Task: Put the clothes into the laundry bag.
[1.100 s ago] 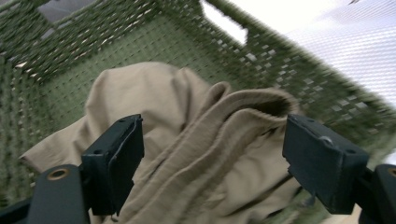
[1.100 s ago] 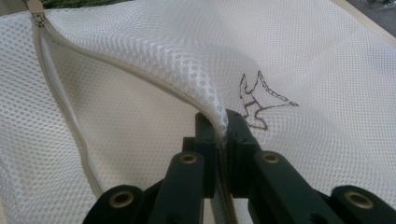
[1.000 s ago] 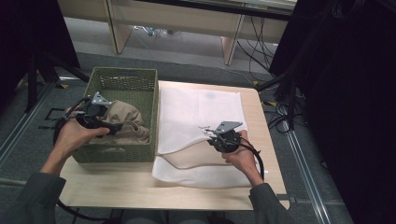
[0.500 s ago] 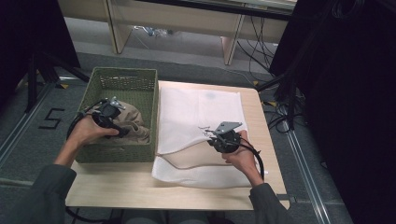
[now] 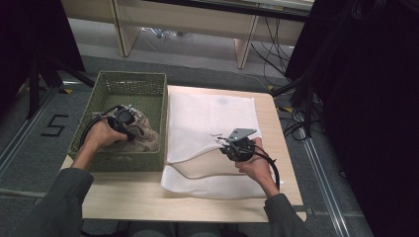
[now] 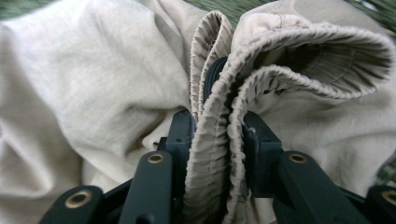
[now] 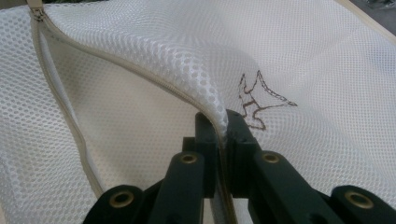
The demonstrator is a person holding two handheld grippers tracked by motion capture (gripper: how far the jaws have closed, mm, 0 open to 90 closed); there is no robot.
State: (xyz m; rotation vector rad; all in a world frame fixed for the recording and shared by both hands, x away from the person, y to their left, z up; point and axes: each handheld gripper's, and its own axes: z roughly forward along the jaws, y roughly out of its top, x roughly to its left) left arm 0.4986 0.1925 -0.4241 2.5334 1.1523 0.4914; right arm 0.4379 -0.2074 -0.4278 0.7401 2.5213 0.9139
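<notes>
We count one green woven basket (image 5: 121, 89) at nine o'clock on the one wooden bench (image 5: 128, 195). One beige garment (image 5: 143, 136) lies crumpled inside it. One white mesh laundry bag (image 5: 207, 113) is spread at the centre and toward three o'clock. We count two hand-held grippers: the left hand-held gripper (image 5: 129, 112) and the right hand-held gripper (image 5: 223, 143).

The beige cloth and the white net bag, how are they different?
The beige cloth is plain woven fabric with a ruffled elastic hem; the white net bag is mesh full of tiny holes, with a zipper along its edge. The beige cloth lies crumpled in the green basket; the white net bag lies spread flat on the table. Alike: each is pinched by a gripper, the cloth by the left gripper, whose jaws have just been closing, the bag by the right gripper.
</notes>
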